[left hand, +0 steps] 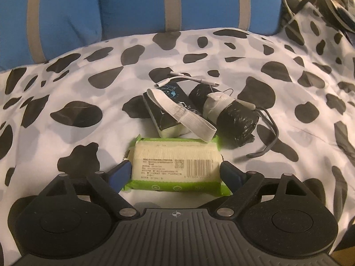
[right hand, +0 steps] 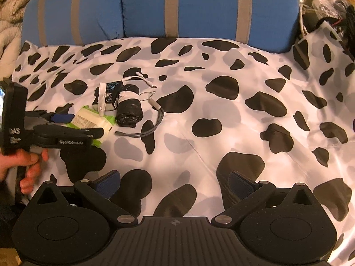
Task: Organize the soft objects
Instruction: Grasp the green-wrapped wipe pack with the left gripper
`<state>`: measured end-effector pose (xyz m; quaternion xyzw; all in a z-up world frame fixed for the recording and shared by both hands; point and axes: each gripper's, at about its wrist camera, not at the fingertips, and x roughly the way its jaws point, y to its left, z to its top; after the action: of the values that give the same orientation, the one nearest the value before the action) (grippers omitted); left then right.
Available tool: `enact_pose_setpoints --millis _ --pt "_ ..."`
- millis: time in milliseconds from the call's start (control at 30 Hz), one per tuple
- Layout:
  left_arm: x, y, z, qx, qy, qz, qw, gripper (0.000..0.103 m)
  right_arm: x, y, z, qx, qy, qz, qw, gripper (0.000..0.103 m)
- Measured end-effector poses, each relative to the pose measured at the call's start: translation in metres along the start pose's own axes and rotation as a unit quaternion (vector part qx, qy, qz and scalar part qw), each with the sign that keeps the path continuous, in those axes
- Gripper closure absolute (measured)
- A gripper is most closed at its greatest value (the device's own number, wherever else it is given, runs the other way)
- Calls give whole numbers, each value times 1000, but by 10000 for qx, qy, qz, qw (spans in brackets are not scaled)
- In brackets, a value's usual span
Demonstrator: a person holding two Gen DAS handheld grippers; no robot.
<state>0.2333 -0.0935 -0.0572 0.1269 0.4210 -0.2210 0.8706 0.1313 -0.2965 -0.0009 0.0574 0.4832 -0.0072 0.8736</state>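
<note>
Here the left gripper (left hand: 175, 171) is straddling a green-edged tissue pack (left hand: 176, 166) on the spotted sheet (left hand: 255, 177) — its blue pads (left hand: 121, 173) sitting right at the pack's two ends, though real pressing cannot be made out. Just beyond are lying a black tissue pack (left hand: 170, 110) and a taped black roll (left hand: 230, 110), side by side. The right gripper (right hand: 175, 184) is hanging with jaws apart and empty, well apart from the pile.
</note>
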Motion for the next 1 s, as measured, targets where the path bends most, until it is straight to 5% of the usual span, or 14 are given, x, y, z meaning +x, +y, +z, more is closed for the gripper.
enact_pose_setpoints --millis 400,1000 --pt "-20 -18 -7 227 271 -144 9993 24 0 2 9 99 -61 40 9999 0" --pt "-100 -10 -35 -519 -60 -269 9983 24 6 24 14 86 -119 224 9996 0"
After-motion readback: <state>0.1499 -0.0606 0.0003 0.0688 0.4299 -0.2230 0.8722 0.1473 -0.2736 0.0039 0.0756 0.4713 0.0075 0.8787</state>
